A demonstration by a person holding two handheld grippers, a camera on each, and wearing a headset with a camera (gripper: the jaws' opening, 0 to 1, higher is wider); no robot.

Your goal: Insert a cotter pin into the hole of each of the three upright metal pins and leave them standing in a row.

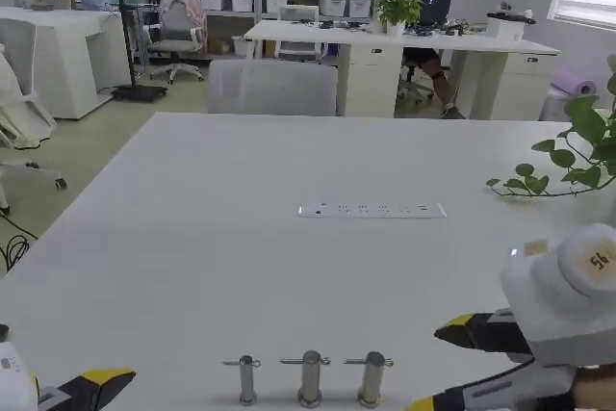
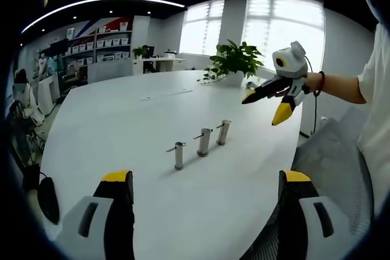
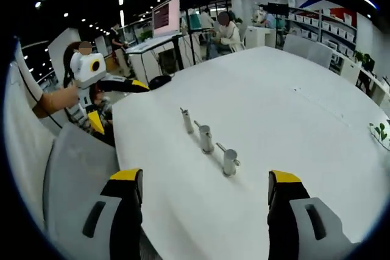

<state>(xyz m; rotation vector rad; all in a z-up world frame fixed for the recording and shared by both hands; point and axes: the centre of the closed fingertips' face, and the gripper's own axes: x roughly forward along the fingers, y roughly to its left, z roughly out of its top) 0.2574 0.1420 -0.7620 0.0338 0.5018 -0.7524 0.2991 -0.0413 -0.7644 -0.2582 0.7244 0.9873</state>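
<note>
All three metal pins are standing in a neat row near the front edge of the white desk, and each has a cotter pin poking through its top. The left gripper and right gripper sit either side of the row, well apart from it, jaws spread wide and holding nothing.

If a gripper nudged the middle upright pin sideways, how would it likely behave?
The middle pin stands tall and narrow on the smooth table, so it would probably tip. Once down, its round body might roll, though the cotter pin crossing it may stop that.
</note>
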